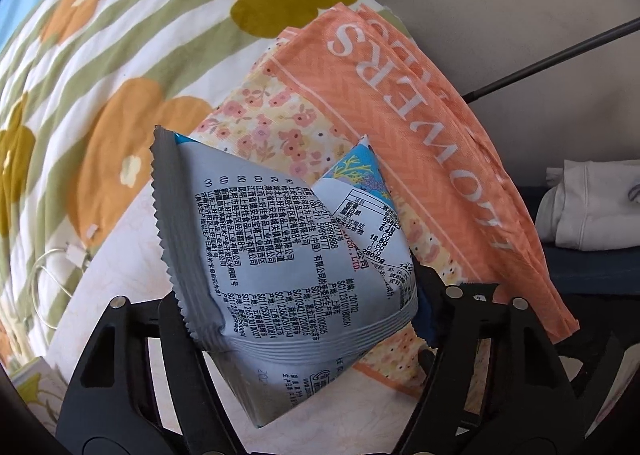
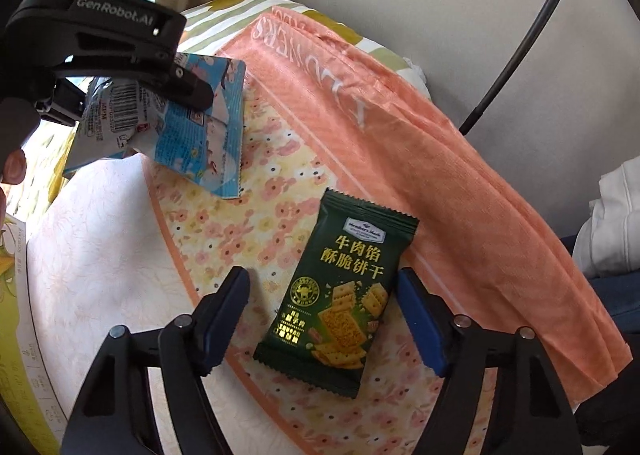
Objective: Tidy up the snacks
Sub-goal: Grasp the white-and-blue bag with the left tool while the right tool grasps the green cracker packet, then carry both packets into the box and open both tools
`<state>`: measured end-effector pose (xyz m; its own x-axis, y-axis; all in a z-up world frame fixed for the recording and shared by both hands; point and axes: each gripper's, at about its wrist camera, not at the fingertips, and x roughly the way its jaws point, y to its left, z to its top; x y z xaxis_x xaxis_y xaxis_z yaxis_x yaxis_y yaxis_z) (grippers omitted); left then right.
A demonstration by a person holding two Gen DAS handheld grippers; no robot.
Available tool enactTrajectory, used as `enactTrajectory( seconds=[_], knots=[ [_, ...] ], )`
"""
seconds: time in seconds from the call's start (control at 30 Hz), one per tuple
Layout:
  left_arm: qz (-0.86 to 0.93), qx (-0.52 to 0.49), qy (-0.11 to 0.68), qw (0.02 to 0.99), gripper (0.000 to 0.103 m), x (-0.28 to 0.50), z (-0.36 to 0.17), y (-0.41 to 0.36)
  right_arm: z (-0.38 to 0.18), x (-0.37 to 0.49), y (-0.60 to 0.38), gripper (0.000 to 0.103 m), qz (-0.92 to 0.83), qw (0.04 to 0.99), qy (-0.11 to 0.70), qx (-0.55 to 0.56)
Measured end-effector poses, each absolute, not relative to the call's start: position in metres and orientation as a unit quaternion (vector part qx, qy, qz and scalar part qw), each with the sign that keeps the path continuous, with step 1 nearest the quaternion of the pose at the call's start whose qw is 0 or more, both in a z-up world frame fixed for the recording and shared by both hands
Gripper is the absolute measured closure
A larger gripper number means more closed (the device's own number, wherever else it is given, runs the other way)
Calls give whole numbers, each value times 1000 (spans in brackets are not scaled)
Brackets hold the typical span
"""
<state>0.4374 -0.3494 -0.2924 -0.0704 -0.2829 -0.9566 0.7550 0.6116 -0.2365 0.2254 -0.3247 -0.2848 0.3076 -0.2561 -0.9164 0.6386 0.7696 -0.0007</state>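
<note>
The left gripper [image 1: 296, 319] fingers pinch a pale blue snack packet [image 1: 288, 255], lifted over the floral cloth [image 2: 256, 231]. The right gripper [image 2: 324, 319] fingers stand spread around a green biscuit packet [image 2: 340, 295] lying there, the right finger touching its edge, the left one apart.

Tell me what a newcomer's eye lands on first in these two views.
First, the blue-and-white snack packet, crumpled and filling the left wrist view, pinched in the left claw. Next, the dark green cracker packet, lying flat on the floral cloth between the fingers of the right claw, with a gap showing on its left side. Behind both runs the bright orange folded border of that cloth.
</note>
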Motion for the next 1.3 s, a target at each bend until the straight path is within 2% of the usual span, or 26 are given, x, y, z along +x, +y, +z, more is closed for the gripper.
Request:
enactTrajectory(
  seconds=[0.17, 0.23, 0.33, 0.5, 0.87, 1.3],
  knots=[
    [-394, 187, 616, 656, 38, 436, -290, -346, -283, 224, -330, 44, -284, 791, 511, 180],
    [-392, 187, 615, 659, 38, 435, -288, -344, -278, 223, -332, 53, -283, 794, 509, 176],
    [-389, 182, 612, 664, 38, 431, -281, -339, -275, 218, -337, 60, -279, 797, 507, 171],
    [-388, 180, 597, 679, 38, 425, -259, -331, -266, 215, -344, 60, -271, 805, 498, 173],
    [-366, 129, 544, 744, 38, 418, -169, -278, -198, 214, -327, 61, -218, 854, 457, 120],
    [-251, 27, 493, 833, 38, 418, -78, -98, -105, 270, -240, 60, -52, 915, 395, 62]
  ],
)
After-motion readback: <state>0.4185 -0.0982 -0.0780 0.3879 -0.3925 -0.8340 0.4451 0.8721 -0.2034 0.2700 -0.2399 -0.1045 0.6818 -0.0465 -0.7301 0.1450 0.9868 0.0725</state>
